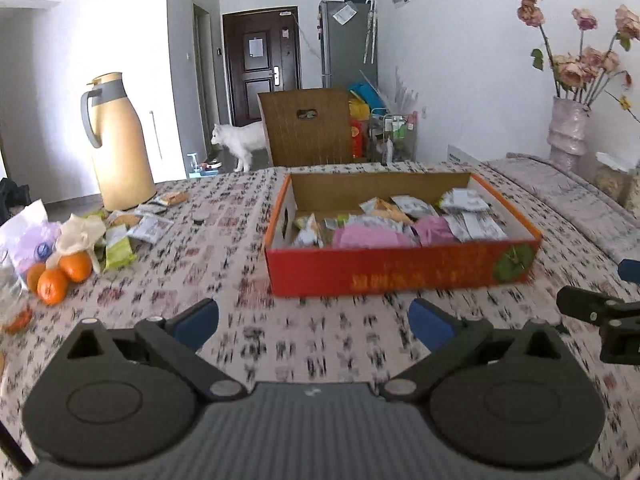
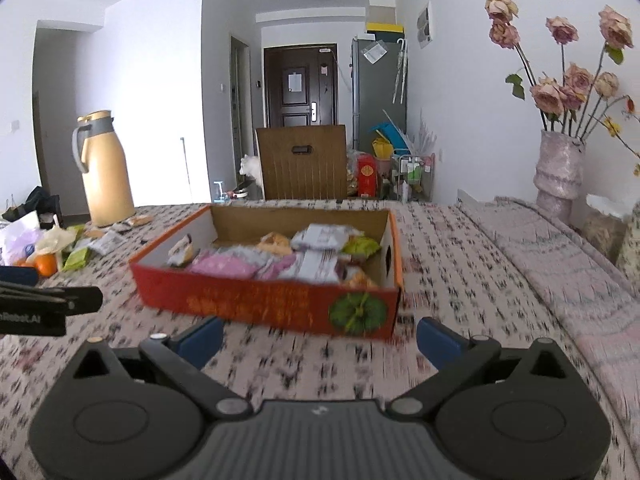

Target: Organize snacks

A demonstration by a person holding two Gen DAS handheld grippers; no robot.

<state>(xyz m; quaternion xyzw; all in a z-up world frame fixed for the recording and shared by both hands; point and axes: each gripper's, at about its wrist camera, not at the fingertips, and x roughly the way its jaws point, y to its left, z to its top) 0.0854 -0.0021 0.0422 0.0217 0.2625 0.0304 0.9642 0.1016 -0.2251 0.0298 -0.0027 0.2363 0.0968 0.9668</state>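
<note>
A shallow red cardboard box [image 1: 396,270] [image 2: 256,300] stands on the patterned tablecloth, holding several snack packets [image 1: 400,220] [image 2: 304,256] in pink, white, green and orange. More loose packets [image 1: 144,224] [image 2: 92,246] lie at the far left near a thermos. My left gripper [image 1: 314,322] hovers over bare cloth in front of the box, open, nothing between its blue pads. My right gripper [image 2: 318,338] is also open and empty, just short of the box's near right corner. Each gripper shows at the edge of the other's view.
A tan thermos jug [image 1: 118,144] [image 2: 104,168] stands far left. Oranges [image 1: 60,274] [image 2: 46,264] and plastic bags lie by the left edge. A vase of dried roses [image 1: 568,132] [image 2: 558,172] stands far right beside a folded cloth. A wooden chair back [image 1: 308,128] rises behind the table; a white dog [image 1: 240,142] stands beyond.
</note>
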